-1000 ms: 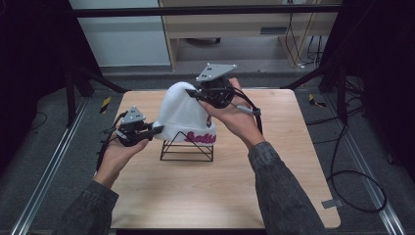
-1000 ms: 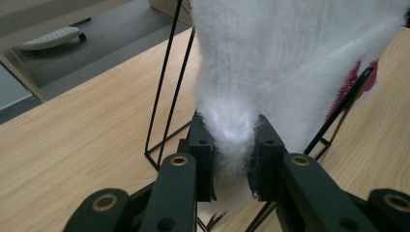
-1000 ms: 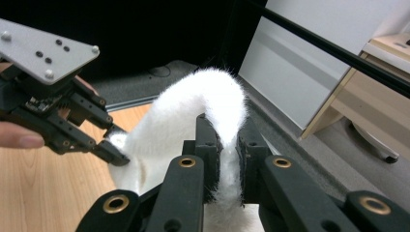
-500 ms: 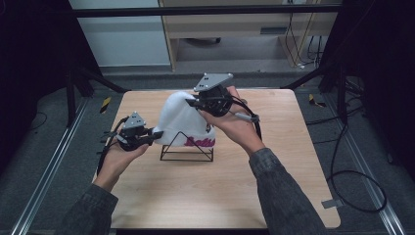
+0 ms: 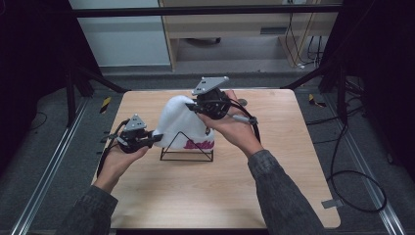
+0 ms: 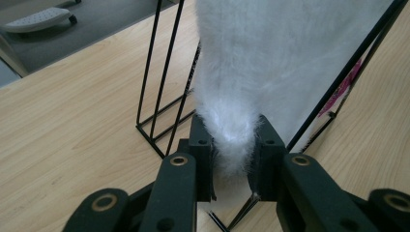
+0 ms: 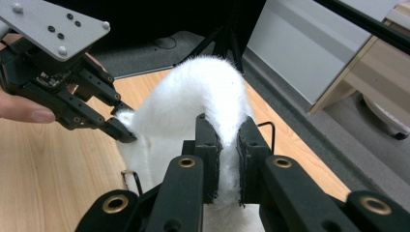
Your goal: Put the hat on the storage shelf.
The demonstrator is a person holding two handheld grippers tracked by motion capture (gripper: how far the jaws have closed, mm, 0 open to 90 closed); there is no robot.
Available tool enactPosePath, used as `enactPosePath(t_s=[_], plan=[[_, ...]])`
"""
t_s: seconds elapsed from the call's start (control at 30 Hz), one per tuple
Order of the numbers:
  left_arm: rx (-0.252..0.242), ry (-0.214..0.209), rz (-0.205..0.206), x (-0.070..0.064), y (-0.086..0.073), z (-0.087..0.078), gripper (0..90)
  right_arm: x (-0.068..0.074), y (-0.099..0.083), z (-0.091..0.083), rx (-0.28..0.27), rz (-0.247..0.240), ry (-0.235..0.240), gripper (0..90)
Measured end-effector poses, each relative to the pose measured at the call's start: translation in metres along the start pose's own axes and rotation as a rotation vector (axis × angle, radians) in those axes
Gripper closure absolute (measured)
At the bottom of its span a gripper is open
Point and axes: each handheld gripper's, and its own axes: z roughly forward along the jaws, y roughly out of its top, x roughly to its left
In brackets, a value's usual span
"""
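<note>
A fluffy white knit hat (image 5: 178, 122) with pink lettering drapes over a thin black wire stand (image 5: 187, 149) of triangular outline on the pale wood-grain tabletop (image 5: 205, 191). The left tool (image 5: 155, 137) pinches its furry lower edge; the right tool (image 5: 192, 105) clamps a fold near the rounded crown

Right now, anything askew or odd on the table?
Nothing damaged or spilled. The white fuzzy hat sits draped over the black wire stand, pinched at its lower edge by the left gripper and near its top by the right gripper.
</note>
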Motion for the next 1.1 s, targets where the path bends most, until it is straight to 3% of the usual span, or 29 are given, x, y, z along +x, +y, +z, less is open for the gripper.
enactPosePath(t_s=[1.1], plan=[[0.05,-0.014,-0.025,0.004,-0.028,0.014,74.3,0.012,-0.013,0.02,0.084,0.008,0.052,82.2]])
